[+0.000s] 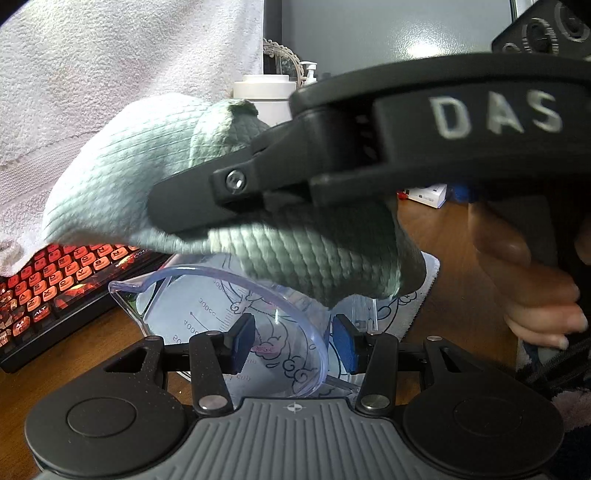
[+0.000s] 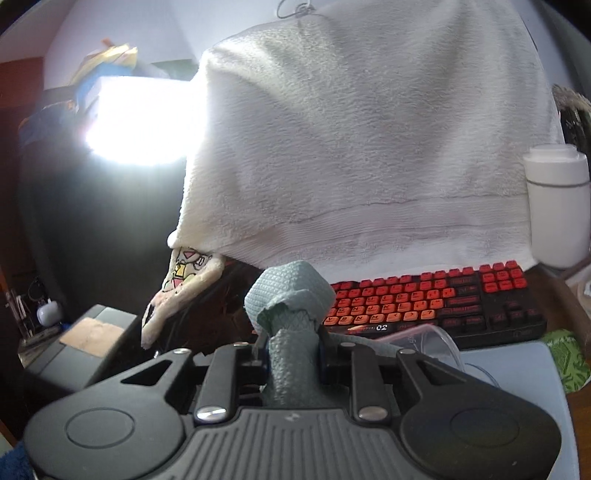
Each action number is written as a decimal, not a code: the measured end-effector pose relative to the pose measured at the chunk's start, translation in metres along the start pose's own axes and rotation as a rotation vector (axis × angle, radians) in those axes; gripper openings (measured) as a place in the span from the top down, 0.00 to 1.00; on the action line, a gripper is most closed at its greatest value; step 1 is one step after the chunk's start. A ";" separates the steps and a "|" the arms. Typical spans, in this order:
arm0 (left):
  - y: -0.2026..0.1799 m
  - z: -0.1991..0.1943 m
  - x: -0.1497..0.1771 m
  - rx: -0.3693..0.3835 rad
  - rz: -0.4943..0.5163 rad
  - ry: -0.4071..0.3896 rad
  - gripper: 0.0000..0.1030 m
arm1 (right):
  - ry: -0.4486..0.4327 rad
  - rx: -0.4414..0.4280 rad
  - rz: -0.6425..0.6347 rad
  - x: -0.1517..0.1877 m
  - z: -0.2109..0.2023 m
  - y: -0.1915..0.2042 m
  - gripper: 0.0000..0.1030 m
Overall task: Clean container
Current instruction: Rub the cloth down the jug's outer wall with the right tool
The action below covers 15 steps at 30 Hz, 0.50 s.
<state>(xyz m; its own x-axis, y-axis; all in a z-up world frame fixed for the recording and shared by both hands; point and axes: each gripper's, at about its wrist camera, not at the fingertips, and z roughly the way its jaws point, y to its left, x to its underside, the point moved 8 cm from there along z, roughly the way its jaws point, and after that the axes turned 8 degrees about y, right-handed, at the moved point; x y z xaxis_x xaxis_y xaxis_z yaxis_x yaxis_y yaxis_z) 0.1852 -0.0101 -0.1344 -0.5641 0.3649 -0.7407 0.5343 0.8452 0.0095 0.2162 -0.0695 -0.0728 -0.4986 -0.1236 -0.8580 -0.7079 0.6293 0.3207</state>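
A large white towel (image 2: pixel 354 147) hangs across the back of a wooden desk (image 1: pixel 454 236), its lower edge draped just above a black keyboard (image 2: pixel 443 306) with glowing red and orange keys. A white cylindrical canister (image 2: pixel 557 206) stands at the towel's right side, with an ornate-framed mirror (image 1: pixel 282 59) and a small pump bottle (image 1: pixel 309 72) behind it against a pale grey wall (image 1: pixel 388 33). To the left, a bright window (image 2: pixel 136 122) floods the dim corner with daylight. A light blue illustrated mat (image 1: pixel 424 295) lies on the desk, a green patterned object (image 2: pixel 567 360) beside it.
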 end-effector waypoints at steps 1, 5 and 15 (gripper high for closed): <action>0.000 0.000 0.000 0.000 0.000 0.000 0.55 | 0.000 -0.001 0.008 -0.001 0.000 -0.003 0.79; 0.002 0.000 0.000 0.001 -0.001 0.000 0.55 | -0.024 0.094 0.036 -0.009 -0.003 -0.030 0.79; 0.003 0.002 0.000 0.001 -0.001 0.000 0.55 | -0.015 0.095 0.066 -0.011 0.000 -0.034 0.79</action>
<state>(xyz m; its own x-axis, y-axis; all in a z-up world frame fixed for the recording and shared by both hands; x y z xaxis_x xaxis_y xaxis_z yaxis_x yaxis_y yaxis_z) 0.1882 -0.0084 -0.1355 -0.5645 0.3643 -0.7407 0.5344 0.8452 0.0085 0.2460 -0.0897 -0.0745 -0.5343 -0.0688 -0.8425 -0.6231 0.7056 0.3375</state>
